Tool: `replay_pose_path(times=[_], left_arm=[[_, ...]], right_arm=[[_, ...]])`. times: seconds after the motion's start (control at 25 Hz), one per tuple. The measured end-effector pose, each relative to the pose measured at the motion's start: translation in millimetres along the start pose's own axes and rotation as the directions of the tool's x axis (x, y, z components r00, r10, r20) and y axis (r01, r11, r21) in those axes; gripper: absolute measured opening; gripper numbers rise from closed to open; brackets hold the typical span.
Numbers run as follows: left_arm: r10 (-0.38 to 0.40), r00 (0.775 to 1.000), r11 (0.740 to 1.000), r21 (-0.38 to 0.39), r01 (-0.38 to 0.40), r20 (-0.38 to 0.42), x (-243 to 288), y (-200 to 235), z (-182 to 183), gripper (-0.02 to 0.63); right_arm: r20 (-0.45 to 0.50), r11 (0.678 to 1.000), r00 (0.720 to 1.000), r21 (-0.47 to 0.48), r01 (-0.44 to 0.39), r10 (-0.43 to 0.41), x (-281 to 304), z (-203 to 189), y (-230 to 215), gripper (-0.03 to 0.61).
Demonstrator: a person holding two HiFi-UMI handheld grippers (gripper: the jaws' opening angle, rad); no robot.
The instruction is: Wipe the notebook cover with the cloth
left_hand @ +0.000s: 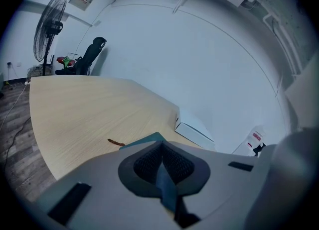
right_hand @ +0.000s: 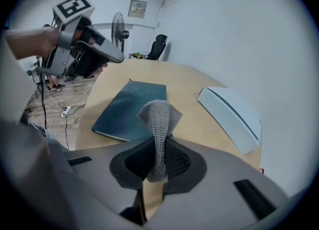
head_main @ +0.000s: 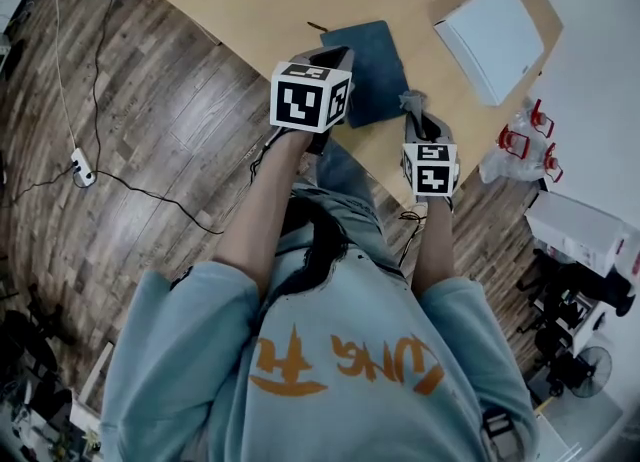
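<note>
We have the grey cloth (right_hand: 159, 119) clamped tight in the right gripper (right_hand: 158, 157), its loose end standing past the pads, near the notebook's near right corner. The left gripper (left_hand: 162, 162) is pressed shut on nothing and hovers by the near left corner of the dark notebook (right_hand: 130, 109), which lies closed and flat on the table (right_hand: 189, 87). Wiping looks not yet begun. We should lay the cloth's free end flat on the cover and sweep evenly, steadying the book if it slides. We count one notebook, one cloth, one white box (right_hand: 232, 112) to the right, and two grippers.
</note>
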State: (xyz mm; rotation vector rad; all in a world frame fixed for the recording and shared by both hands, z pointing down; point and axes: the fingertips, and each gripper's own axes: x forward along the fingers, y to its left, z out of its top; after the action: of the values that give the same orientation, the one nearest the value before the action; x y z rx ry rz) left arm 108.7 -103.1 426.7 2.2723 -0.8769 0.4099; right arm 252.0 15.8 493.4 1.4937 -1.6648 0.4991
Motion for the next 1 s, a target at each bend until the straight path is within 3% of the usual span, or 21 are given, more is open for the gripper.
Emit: replay_pose_path(times=[0.12,0.24,0.36,0.48,0.6,0.88,1.0], left_arm=[[-0.003,0.999,1.000,0.019,0.003,0.032,-11.4,-3.9,11.2,0.017],[-0.025,0.993,0.999,0.035,0.021,0.116,-26.7,-8.8,36.0,0.018],[-0.020,0.978,0.999,0.032,0.013,0.206,-47.9,-3.7,61.1,0.018],[0.002,0.961,1.000,0.026,-0.009,0.278,-75.8,5.5,85.3,0.017],[0.038,0.934,0.998,0.033,-0.053,0.354,-107.3,14.8,115.6,0.017],[0.123,0.873,0.984,0.053,-0.168,0.472,-165.9,34.2,162.8,0.017],[0.137,0.845,0.973,0.090,-0.212,0.517,-185.7,38.5,175.0,0.017]], right_arm=[[0.087,0.999,0.996,0.053,-0.006,0.002,-10.0,25.2,2.8,0.031],[0.197,0.987,0.980,0.154,-0.048,0.017,-18.3,58.5,1.9,0.031],[0.298,0.957,0.954,0.267,-0.112,0.029,-23.5,90.6,-1.4,0.031],[0.366,0.936,0.930,0.318,-0.150,0.025,-28.8,120.9,-1.4,0.029],[0.453,0.901,0.890,0.363,-0.238,0.053,-35.6,157.2,3.1,0.029],[0.577,0.896,0.814,0.321,-0.308,0.074,-50.7,242.4,18.2,0.029],[0.610,0.935,0.789,0.231,-0.271,0.078,-62.0,282.5,31.0,0.029]])
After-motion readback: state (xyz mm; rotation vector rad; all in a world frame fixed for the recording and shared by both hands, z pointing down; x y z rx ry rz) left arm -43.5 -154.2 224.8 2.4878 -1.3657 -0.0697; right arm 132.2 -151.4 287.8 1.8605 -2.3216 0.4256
